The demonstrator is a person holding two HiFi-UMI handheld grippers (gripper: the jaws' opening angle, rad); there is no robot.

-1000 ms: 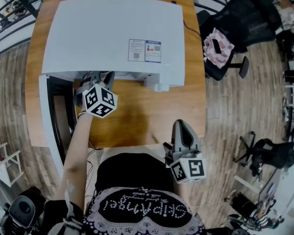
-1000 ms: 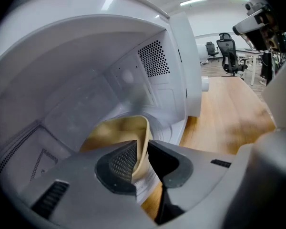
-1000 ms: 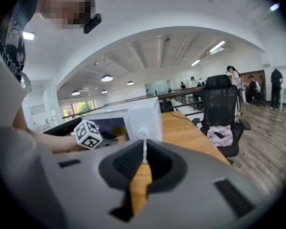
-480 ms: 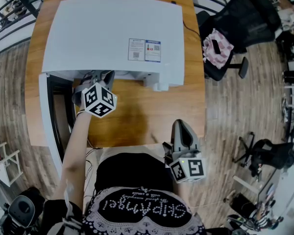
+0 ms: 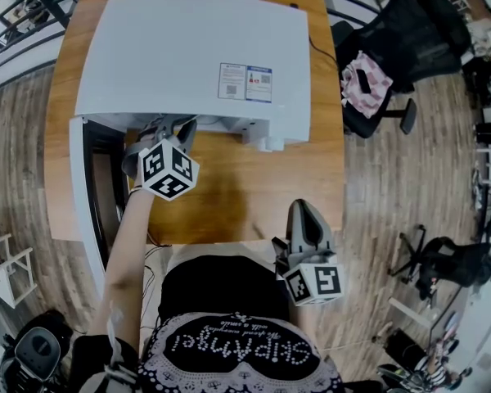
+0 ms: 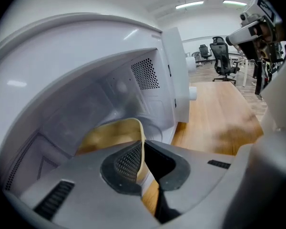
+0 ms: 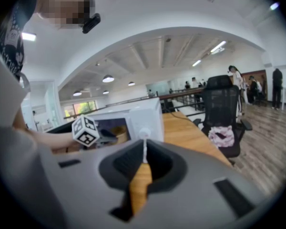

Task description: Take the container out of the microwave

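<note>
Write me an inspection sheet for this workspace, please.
Surface: wooden table.
Job's things: white microwave, door open; tan container inside.
Clutter: nothing seen.
Grippers: left gripper, jaws have just been closing, pinches the container's rim; right gripper shut, empty, at the table's near edge.
Cables: black cable behind the microwave.
Surroundings: office chair with pink cloth, wood floor.

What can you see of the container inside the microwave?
The container is tan, thin-walled and rounded, and looks like light plastic or paper. It sits inside the cavity of the open white microwave. Only its near wall and rim show; its base and any contents are hidden. The left gripper has just been closing its jaws, which now pinch the rim.
</note>
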